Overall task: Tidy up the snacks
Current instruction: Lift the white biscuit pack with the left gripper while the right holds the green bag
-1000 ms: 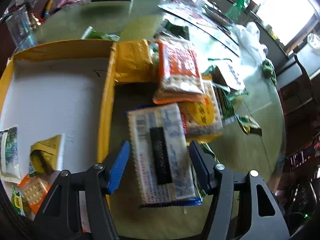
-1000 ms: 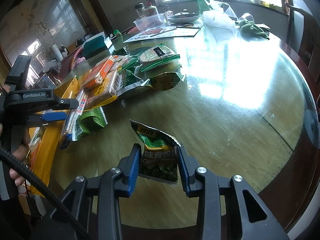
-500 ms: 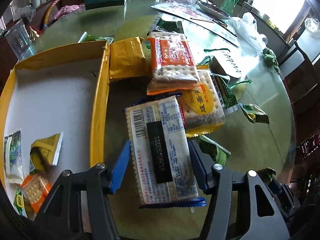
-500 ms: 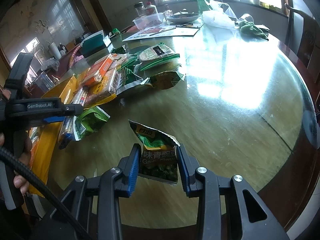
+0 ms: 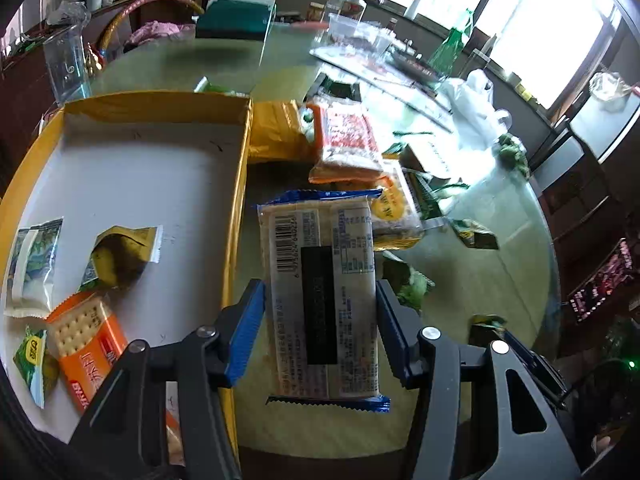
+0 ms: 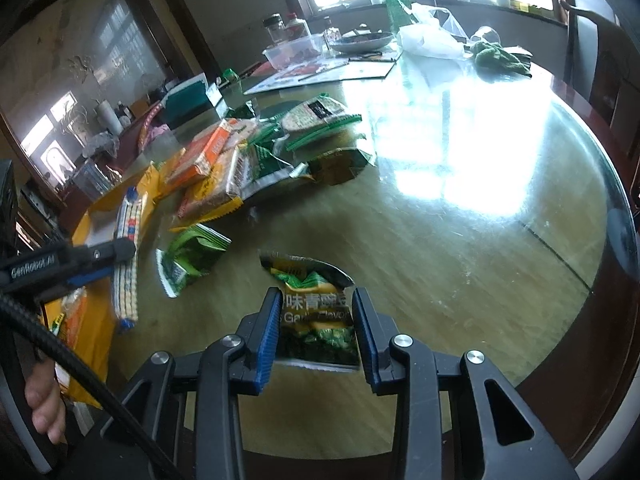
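1. The left gripper [image 5: 320, 320] is clamped on a blue-edged cracker pack [image 5: 324, 296], lifted just beside the yellow box [image 5: 236, 216].
2. The right gripper [image 6: 316, 328] is closed on a green pea packet [image 6: 316, 312], low over the table [image 6: 460, 248].
3. Good practice would be to carry the cracker pack clear over the box wall and lay it flat beside the orange cracker pack [image 5: 86, 344].
4. The round glass-topped table holds a pile of snacks [image 6: 240, 160]; bright windows glare behind.

orange cracker pkt [image 5: 86, 344] partly hidden behind left tongs [image 5: 318, 330].
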Motion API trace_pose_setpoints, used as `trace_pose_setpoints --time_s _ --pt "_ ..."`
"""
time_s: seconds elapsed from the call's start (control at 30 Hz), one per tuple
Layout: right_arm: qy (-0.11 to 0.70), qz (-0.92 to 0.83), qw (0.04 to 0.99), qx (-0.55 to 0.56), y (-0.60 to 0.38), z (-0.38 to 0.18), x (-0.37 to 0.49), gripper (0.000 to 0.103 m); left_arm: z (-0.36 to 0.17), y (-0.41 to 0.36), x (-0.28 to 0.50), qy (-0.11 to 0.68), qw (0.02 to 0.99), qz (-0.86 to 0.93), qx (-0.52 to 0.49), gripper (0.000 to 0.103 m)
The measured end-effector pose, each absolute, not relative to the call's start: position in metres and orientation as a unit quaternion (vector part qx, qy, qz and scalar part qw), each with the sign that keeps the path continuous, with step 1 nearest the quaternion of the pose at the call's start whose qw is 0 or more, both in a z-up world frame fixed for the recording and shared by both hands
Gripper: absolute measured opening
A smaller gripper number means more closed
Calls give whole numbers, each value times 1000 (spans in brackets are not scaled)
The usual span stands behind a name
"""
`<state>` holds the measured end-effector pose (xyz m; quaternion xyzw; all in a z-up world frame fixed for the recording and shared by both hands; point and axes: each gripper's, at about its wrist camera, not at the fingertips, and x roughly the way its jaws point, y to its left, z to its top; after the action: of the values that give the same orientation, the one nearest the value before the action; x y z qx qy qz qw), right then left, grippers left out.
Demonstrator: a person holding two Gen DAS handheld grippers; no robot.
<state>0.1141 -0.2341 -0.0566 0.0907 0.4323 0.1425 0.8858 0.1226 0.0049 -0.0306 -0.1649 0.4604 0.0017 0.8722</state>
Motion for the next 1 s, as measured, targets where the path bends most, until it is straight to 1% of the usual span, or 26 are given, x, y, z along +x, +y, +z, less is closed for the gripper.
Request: trace_pose_setpoints --time_s 0.13,0.57,0.73,1.0 --pt "416 146 892 97 -229 -47 111 33 -16 10 109 432 884 -7 -179 56" --pt "375 171 905 102 -207 -21 103 32 12 27 83 403 891 -39 -205 56" --pt "355 215 905 93 -180 -5 99 31 23 44 70 385 897 -31 -216 56" --pt "367 298 877 84 -120 1 105 31 33 84 53 358 903 2 -239 56"
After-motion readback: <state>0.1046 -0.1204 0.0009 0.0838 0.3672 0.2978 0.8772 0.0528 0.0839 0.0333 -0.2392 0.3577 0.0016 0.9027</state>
